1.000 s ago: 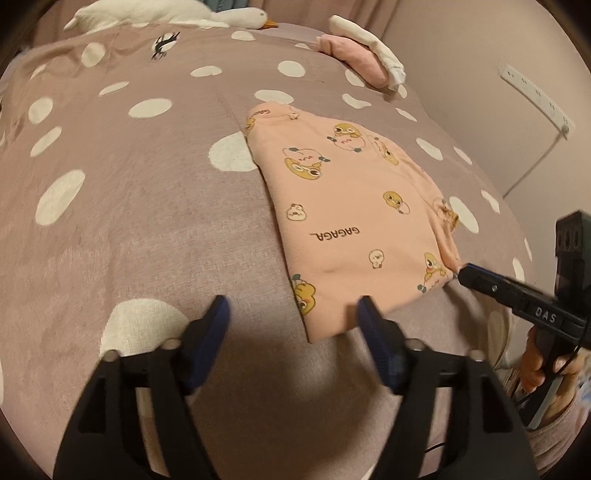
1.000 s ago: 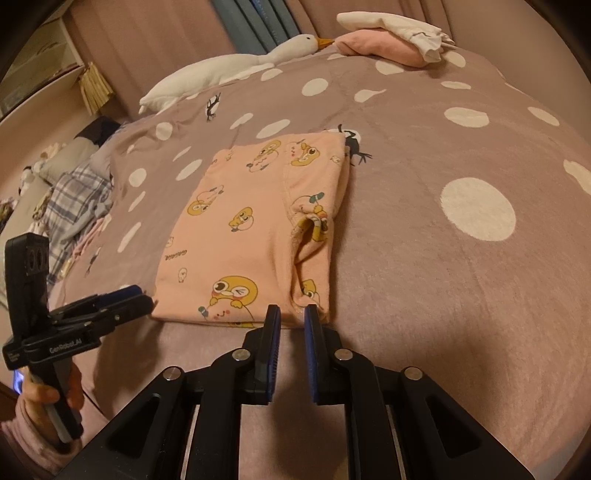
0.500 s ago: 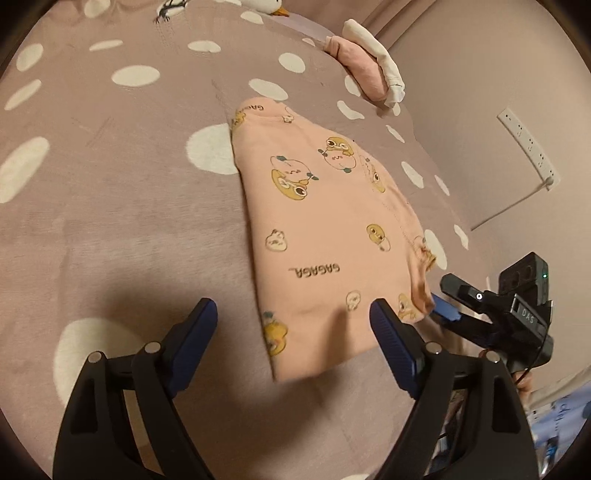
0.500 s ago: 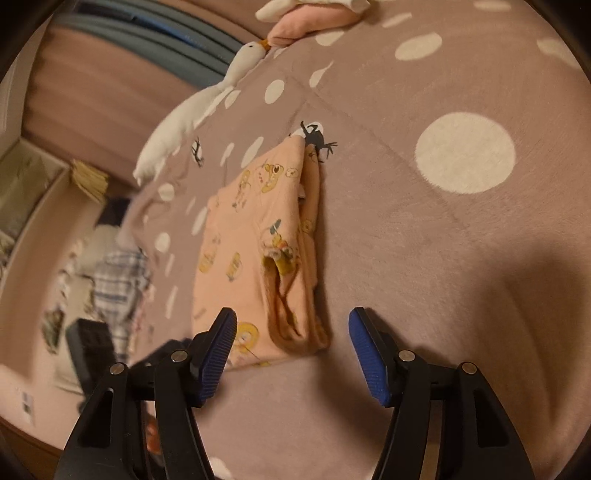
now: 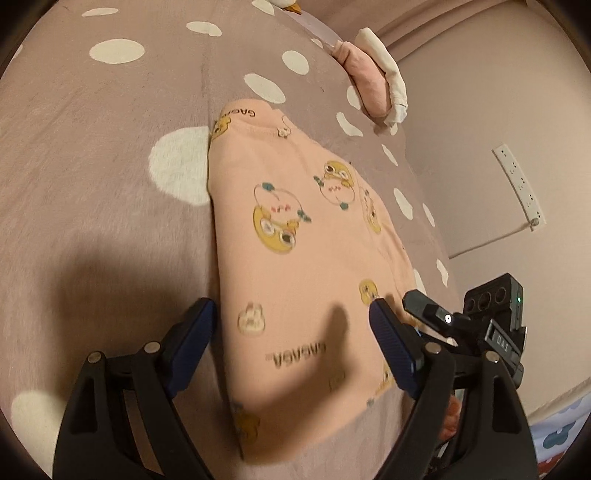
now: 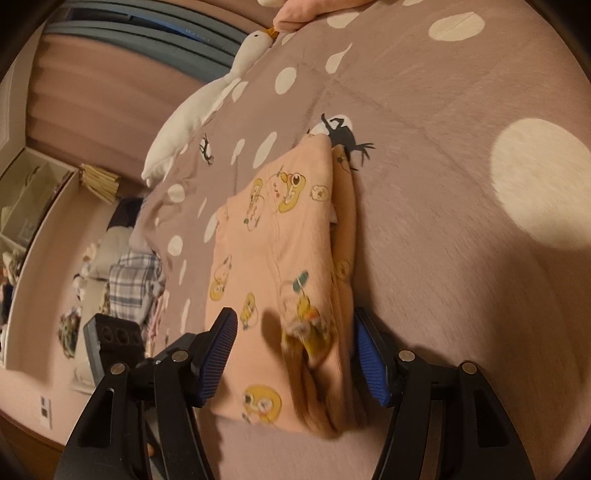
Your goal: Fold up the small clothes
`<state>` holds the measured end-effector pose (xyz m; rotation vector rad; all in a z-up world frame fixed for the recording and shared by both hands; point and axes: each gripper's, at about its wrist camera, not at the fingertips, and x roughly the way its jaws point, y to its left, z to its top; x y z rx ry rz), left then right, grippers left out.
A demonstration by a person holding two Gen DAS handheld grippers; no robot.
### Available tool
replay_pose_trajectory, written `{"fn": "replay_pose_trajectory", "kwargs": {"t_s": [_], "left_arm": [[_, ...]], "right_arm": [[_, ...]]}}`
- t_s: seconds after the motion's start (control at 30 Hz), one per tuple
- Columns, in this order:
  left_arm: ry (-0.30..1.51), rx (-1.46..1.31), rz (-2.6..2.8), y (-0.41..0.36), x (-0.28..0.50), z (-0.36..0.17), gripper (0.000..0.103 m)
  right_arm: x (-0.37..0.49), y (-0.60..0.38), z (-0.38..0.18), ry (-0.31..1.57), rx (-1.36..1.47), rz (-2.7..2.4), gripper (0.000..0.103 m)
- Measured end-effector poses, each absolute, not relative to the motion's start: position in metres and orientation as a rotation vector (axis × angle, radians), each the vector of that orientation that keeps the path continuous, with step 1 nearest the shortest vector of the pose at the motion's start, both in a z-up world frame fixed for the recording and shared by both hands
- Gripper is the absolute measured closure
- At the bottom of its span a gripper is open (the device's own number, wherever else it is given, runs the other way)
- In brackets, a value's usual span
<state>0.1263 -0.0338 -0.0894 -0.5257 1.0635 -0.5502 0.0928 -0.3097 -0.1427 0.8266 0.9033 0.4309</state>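
Peach garment (image 5: pixel 295 280) folded on dotted bedspread (image 5: pixel 110 184) | left gripper (image 5: pixel 291 343) spread, straddling near edge, nothing pinched | right gripper (image 6: pixel 295 354) jaws just opened, astride layered side | risk: catching only the top layer, spoiling the fold

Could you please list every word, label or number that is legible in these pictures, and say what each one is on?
"GAGAGA", printed upside down, blurred, on the near part of the peach garment.
"GAGA…", partly cut off, on the garment's far hem.
"DAS", on the right hand-held gripper, seen from the left wrist.
Faint lettering on the blue curtain: too blurred to read.
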Motion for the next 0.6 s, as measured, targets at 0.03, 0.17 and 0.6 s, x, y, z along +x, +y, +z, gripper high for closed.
{"fn": "replay_pose_trajectory", "kwargs": {"t_s": [0.03,0.17,0.6], "left_arm": [[1.059,-0.529,-0.549,-0.034,0.129,-0.089,0.020],[1.056,-0.546,-0.551,-0.038,0.137,-0.091,0.020],[1.072,-0.537,-0.498,-0.029,0.145,-0.099,0.061]], "right_arm": [[0.094,-0.309,-0.143,0.902,0.826,0.435,0.040],[0.101,-0.305,-0.143,0.904,0.821,0.451,0.040],[0.116,-0.287,-0.139,0.903,0.715,0.414,0.052]]}}
